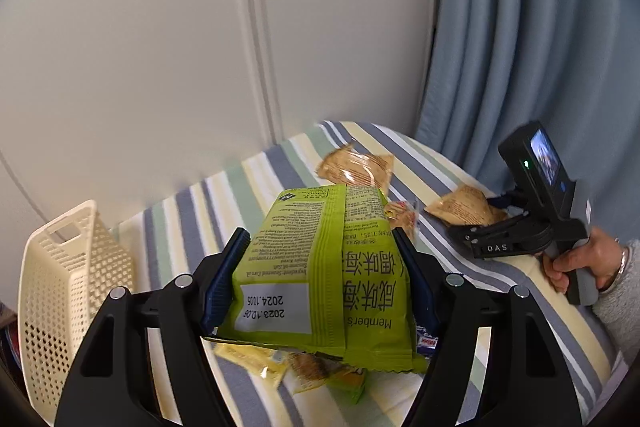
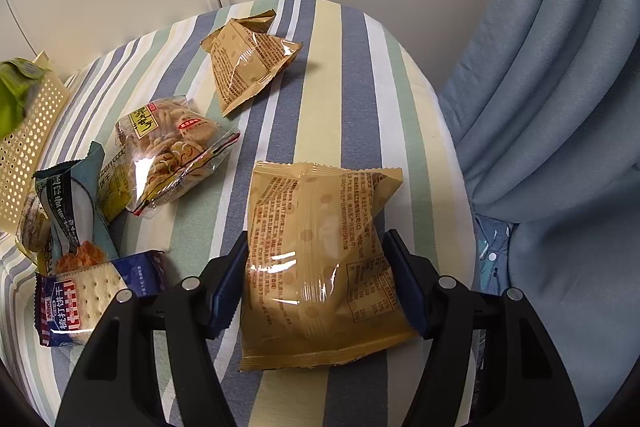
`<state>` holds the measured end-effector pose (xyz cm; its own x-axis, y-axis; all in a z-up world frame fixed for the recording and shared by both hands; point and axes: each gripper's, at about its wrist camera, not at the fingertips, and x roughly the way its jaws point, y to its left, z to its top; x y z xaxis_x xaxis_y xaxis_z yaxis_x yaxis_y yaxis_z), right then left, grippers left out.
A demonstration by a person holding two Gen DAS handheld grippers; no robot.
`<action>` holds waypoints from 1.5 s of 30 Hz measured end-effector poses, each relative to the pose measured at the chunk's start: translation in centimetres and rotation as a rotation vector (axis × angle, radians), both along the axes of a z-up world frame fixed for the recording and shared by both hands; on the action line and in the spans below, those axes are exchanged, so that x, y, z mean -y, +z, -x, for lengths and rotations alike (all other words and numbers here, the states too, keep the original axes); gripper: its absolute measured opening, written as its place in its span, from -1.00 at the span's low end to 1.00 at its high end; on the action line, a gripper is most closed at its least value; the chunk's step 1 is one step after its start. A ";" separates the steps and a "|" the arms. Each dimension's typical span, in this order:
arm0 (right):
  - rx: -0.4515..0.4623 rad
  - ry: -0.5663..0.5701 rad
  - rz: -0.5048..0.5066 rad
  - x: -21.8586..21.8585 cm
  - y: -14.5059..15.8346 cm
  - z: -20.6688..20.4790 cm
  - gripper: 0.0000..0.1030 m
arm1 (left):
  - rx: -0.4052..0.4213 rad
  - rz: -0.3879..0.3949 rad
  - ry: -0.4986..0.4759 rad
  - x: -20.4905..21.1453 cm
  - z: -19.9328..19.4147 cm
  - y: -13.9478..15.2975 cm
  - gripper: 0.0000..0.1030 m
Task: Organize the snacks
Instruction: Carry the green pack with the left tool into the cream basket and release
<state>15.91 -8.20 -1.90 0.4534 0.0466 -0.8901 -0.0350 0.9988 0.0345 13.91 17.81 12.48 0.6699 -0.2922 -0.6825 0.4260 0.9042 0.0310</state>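
tan packets (image 2: 320,259) 2 | green bag (image 1: 320,275) 1 | basket (image 1: 68,275) 1

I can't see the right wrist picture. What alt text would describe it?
The right gripper has its fingers on either side of a tan snack packet on a striped tablecloth. Further left lie more snacks, including a clear bag of crackers, beside a cream perforated basket.

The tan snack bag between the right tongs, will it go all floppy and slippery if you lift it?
Probably floppy: the tan snack bag is thin film, puffed and creased. Its shiny glare suggests a slippery skin, so the right tongs might slide. It looks light, mostly air.
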 end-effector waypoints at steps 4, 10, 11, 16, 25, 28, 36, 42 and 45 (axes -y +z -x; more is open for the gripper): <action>-0.001 -0.003 0.015 -0.1 0.0 0.0 0.28 | 0.033 0.048 0.100 -4.4 1.0 2.1 0.41; -0.004 -0.007 0.030 -0.2 0.0 0.0 0.28 | 0.099 0.052 0.309 -11.6 2.6 3.9 0.41; -0.005 -0.009 0.033 -0.2 0.0 0.0 0.28 | 0.107 0.052 0.340 -12.7 2.8 4.1 0.41; -0.009 -0.013 0.063 -0.4 -0.1 -0.1 0.28 | 0.121 0.050 0.510 -18.2 3.5 3.6 0.41; -0.014 -0.021 0.061 -0.2 -0.2 -0.3 0.28 | 0.102 0.082 0.724 -22.9 3.8 0.4 0.95; -0.016 -0.020 0.063 -0.2 -0.3 -0.4 0.28 | 0.133 0.081 0.751 -23.0 4.3 0.4 0.95; -0.002 -0.034 0.038 0.2 -0.1 -0.2 0.27 | 0.177 0.096 0.813 -23.0 5.6 -0.2 0.95; 0.032 -0.076 -0.010 1.3 0.5 0.5 0.24 | 0.155 0.107 0.818 -23.7 6.1 -1.1 0.95; 0.025 -0.076 0.020 1.1 0.9 0.7 0.21 | 0.146 0.135 0.836 -24.7 6.3 -1.5 0.95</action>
